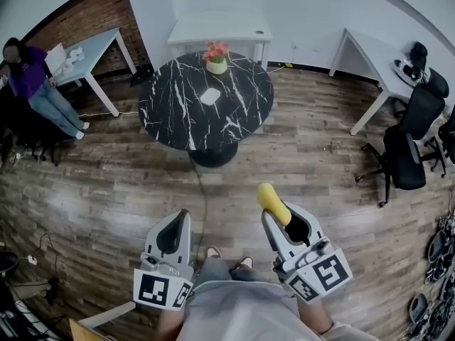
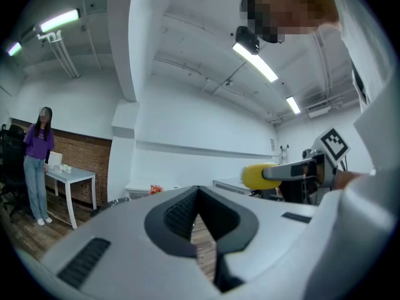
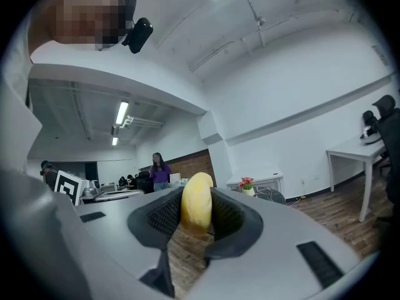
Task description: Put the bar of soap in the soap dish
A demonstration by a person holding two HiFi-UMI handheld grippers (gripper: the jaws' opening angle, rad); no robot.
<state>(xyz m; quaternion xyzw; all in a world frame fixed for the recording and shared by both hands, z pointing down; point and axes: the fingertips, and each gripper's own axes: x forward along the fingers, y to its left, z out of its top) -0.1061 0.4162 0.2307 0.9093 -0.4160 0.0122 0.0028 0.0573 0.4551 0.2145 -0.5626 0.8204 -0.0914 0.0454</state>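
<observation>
A yellow bar of soap sticks out from between the jaws of my right gripper, which is shut on it above the wooden floor. In the right gripper view the soap stands upright between the dark pads. A small white soap dish lies on the round black marble table, well ahead of both grippers. My left gripper is held beside the right one with its jaws together and nothing in them. In the left gripper view the jaws meet at the tips, and the soap shows off to the right.
A pot of red flowers stands at the table's far edge. White desks line the back wall, with black office chairs to the right. A person stands at the far left. A cable runs across the floor.
</observation>
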